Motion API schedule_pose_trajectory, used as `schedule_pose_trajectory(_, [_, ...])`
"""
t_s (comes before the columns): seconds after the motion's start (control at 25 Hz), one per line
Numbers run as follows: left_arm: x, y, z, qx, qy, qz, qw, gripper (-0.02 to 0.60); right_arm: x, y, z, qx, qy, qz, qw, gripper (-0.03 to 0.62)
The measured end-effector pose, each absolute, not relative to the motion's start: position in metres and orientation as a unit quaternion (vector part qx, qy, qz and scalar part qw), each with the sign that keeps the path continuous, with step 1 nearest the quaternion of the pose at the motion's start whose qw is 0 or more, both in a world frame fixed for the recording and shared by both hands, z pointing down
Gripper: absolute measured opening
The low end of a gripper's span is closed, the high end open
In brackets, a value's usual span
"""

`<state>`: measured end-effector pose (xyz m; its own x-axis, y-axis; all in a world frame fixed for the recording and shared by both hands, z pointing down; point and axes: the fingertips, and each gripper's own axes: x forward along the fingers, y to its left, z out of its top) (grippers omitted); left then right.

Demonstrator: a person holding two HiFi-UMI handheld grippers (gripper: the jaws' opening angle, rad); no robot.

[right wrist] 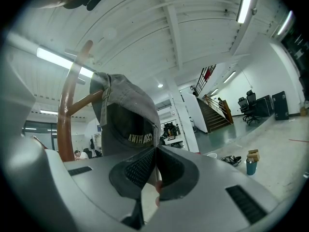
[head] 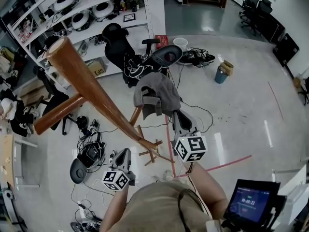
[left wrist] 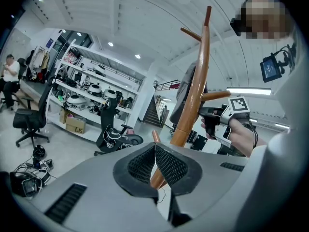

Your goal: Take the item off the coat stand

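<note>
1. The cap (head: 155, 96) hangs on an upper peg (right wrist: 84, 100) of the coat stand (head: 91, 93), brim down and facing the right claw (head: 177, 114). It is not off yet.
2. Right claw: jaws together at the brim's lower edge. It looks like a pinch on that edge, probably because the edge is the easiest part to grab and lets the cap lift straight off the peg.
3. The left claw (left wrist: 154, 146) has its jaws together with nothing between them. It sits low, just beside the stand's pole, likely ready to steady it.
4. Risk: a sideways pull could snag the cap or rock the stand.
</note>
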<state>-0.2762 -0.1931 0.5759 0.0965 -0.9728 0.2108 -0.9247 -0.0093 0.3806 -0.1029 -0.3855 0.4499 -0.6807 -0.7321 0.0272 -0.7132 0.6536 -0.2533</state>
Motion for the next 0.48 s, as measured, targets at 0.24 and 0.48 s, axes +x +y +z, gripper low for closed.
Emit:
schedule_pose_trajectory(0.24, [-0.276, -0.191, 0.5746, 0.707, -0.671, -0.056, 0.216, 0.018, -0.1017, -0.3873, 0.4488, -0.399, 0.908, -0.122, 0.039, 0.023])
schedule_pose_trajectory(0.48, [-0.2763, -0.1875, 0.5744, 0.703, -0.675, -0.055, 0.216, 0.018, -0.0957, -0.3921, 0.4472, -0.404, 0.906, -0.122, 0.043, 0.023])
